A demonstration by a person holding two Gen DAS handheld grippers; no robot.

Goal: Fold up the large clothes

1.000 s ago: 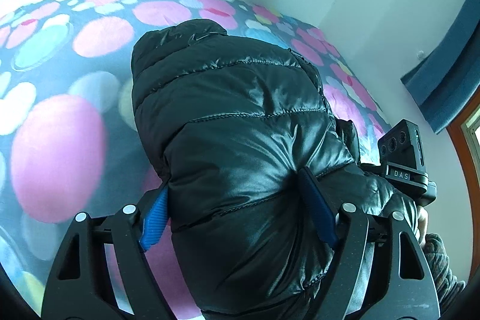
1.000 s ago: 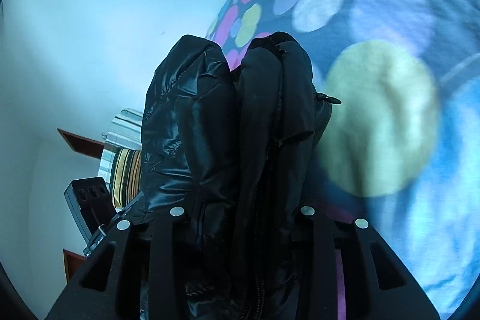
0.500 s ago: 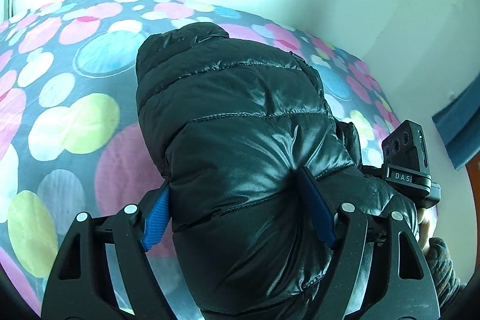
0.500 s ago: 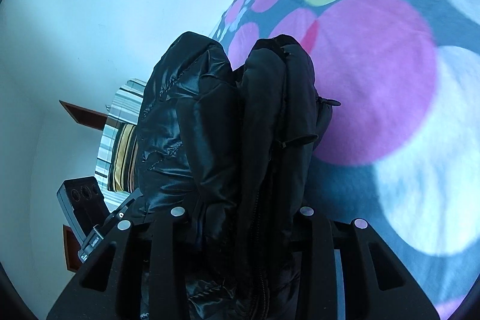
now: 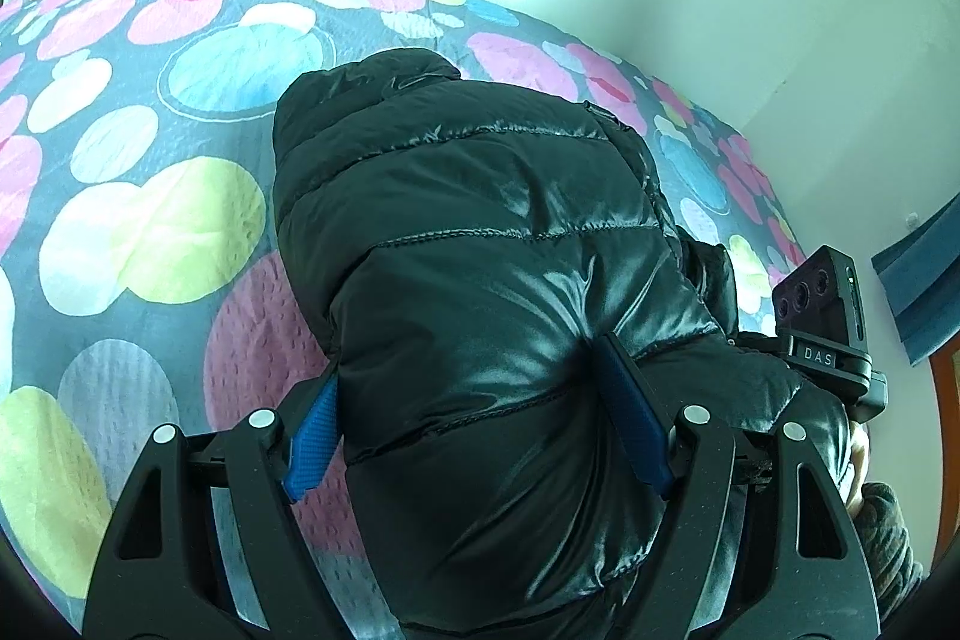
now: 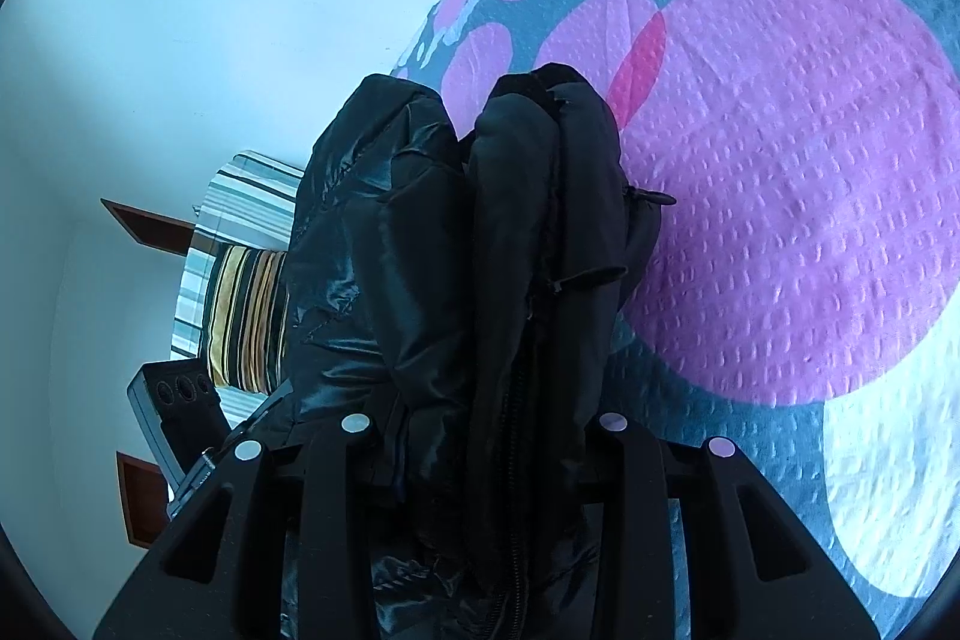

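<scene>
Black shiny puffer jacket (image 5: 492, 316), quilted and slippery-looking, is bundled up and carried just above the bed, over that bedspread (image 5: 150, 220) with the big pink, yellow and blue dots. Left tongs (image 5: 474, 418) are clamped wide around a fat quilted fold, blue pads (image 5: 312, 430) pressing in on both sides. Right tongs (image 6: 480, 424) are pinched tighter on the stacked layers along the zipper (image 6: 516, 400) edge. My guess is two grips are needed because the thing is so puffy it would spring open otherwise, so one tong holds the bulk and the other keeps the edges together. Only writing I can read is "DAS" on the other tong's camera block (image 5: 822, 316). Striped pillow (image 6: 246, 304) sits behind.
</scene>
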